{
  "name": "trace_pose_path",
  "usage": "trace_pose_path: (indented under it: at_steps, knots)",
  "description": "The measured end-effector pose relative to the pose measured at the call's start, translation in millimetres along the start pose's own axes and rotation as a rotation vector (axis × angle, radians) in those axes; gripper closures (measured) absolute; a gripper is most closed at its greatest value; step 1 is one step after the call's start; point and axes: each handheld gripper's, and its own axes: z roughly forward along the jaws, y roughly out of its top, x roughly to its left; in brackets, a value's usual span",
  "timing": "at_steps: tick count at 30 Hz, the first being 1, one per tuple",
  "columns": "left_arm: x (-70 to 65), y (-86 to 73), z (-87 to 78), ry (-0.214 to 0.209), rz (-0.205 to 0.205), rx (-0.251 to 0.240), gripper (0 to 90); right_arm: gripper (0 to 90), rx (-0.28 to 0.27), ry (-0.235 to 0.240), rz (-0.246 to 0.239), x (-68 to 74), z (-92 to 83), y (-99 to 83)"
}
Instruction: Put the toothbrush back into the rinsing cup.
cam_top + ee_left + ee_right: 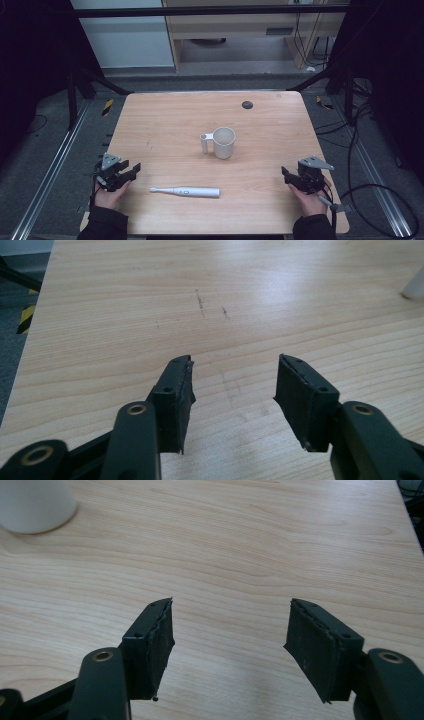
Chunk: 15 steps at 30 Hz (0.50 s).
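- We rest our left gripper (131, 171) at the near left edge of the table (165, 115), jaws spread wide with only bare wood between them
- Our right gripper (286, 176) sits at the near right edge, also spread wide and holding nothing
- The electric toothbrush (186, 191) lies flat near the front edge between our two grippers, brush head toward our left, well apart from both
- The white cup (223, 142) stands upright behind it at mid-table, mouth up, with a small tube holder on its left side
- We judge the step in hand to be reaching for the toothbrush, likely to stand it in the cup
- To do this well, we bring one gripper down square across the thick handle, jaws straddling it, and close near the middle so it does not roll or tip when lifted
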Motion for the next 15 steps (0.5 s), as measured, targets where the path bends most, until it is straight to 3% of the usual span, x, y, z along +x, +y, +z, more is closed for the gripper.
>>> trace_pose_path:
  at_steps: [8, 15]
  knots:
    - [-5.1, 1.2, -7.1, -0.036, 0.004, 0.009, 62.1, 40.6, -0.009, 0.057, -0.027, 12.3, -8.8, 3.3]
    - [-15.3, 3.8, -12.9, -0.099, 0.017, 0.039, 72.4, 47.0, -0.02, 0.107, -0.054, 26.4, -14.9, 8.7]
